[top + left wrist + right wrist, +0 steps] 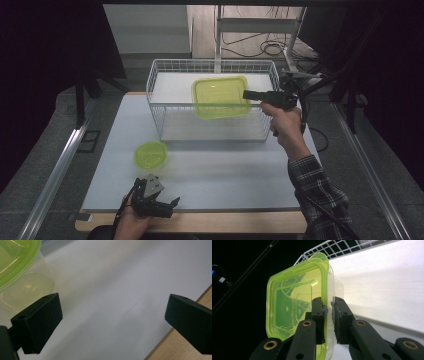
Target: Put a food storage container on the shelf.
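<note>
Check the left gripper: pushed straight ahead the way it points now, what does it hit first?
Probably nothing soon: the left gripper, open, looks along bare table. The round tub sits off beside one jaw, so likely missed, though depth is unclear.

no readable text, label, brand, number or sign anywhere. square container and its green lid: plain, only moulded ridges. round container: plain. wire basket, table, black pads of left gripper: no marking. right gripper: bare brass rivets, no print.
</note>
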Demonstrator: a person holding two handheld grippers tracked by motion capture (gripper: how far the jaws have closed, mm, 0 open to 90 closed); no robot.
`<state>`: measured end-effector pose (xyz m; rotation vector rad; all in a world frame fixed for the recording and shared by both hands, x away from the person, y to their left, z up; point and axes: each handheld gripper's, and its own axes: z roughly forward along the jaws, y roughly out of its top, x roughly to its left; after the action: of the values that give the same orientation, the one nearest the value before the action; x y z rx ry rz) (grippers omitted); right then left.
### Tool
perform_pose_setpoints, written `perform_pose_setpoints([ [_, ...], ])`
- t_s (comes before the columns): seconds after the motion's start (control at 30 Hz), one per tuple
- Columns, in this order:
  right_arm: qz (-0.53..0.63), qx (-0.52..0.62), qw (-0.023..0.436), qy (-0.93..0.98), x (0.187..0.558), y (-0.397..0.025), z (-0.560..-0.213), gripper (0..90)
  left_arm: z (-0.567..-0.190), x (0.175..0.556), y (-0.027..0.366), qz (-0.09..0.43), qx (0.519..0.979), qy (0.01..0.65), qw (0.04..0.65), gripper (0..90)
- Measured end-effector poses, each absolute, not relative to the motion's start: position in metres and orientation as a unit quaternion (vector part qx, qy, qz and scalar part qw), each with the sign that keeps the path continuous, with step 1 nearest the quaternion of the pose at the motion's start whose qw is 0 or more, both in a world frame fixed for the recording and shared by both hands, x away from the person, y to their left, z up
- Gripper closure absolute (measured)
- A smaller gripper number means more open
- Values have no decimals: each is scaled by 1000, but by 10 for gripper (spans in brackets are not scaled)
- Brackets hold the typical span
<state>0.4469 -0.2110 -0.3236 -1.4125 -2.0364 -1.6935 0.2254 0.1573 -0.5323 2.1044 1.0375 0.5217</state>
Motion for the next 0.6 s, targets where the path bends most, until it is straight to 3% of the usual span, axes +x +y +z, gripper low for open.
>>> perform_pose_setpoints([
  [0.6, -557, -505, 23, -659, 476, -194, -314, 794, -532, 225, 158, 202, 816, 403, 362, 10],
])
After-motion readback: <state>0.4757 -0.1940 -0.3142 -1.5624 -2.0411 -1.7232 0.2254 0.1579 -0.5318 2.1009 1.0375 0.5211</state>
